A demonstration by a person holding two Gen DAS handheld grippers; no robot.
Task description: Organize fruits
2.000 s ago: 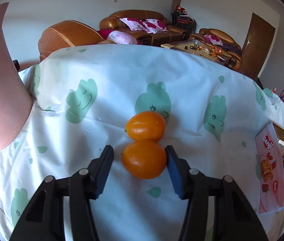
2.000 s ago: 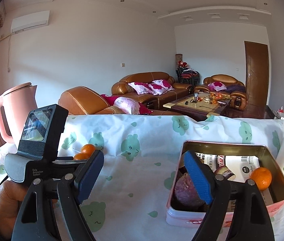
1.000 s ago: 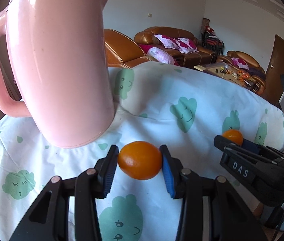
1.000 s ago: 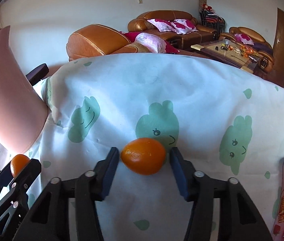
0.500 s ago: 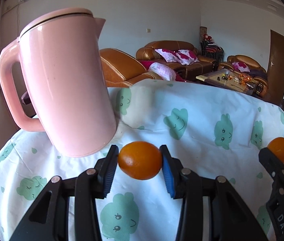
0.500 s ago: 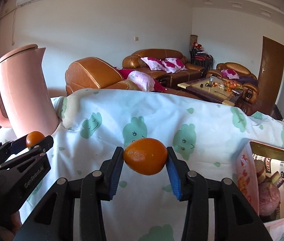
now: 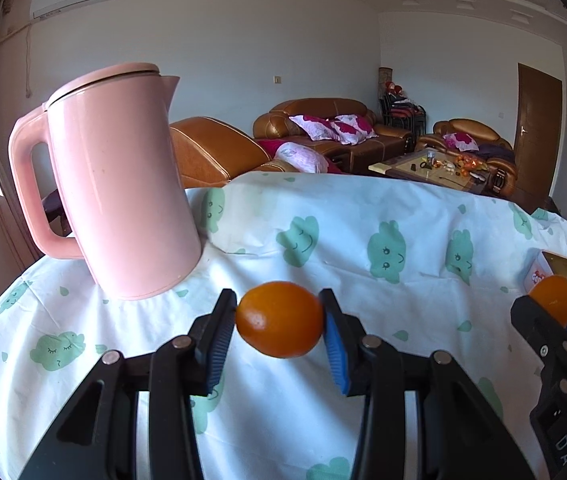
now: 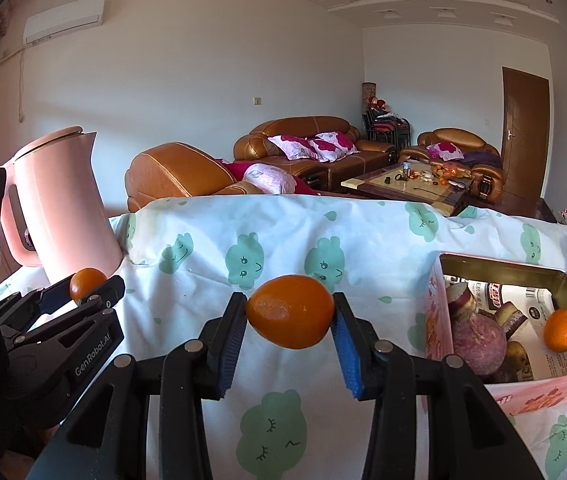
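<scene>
Both oranges lifted higher; right orange [image 8: 290, 317] nearer tin [image 8: 523, 270].

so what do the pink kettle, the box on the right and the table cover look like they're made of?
Pink kettle: likely plastic, matte-satin, with a soft even sheen and no mirror reflections. Box: probably tin; its inner walls are gold-toned with metallic reflections, the outside printed pink and white. Table cover: thin woven fabric, matte, printed with green figures, creased and draped over the edge.
</scene>
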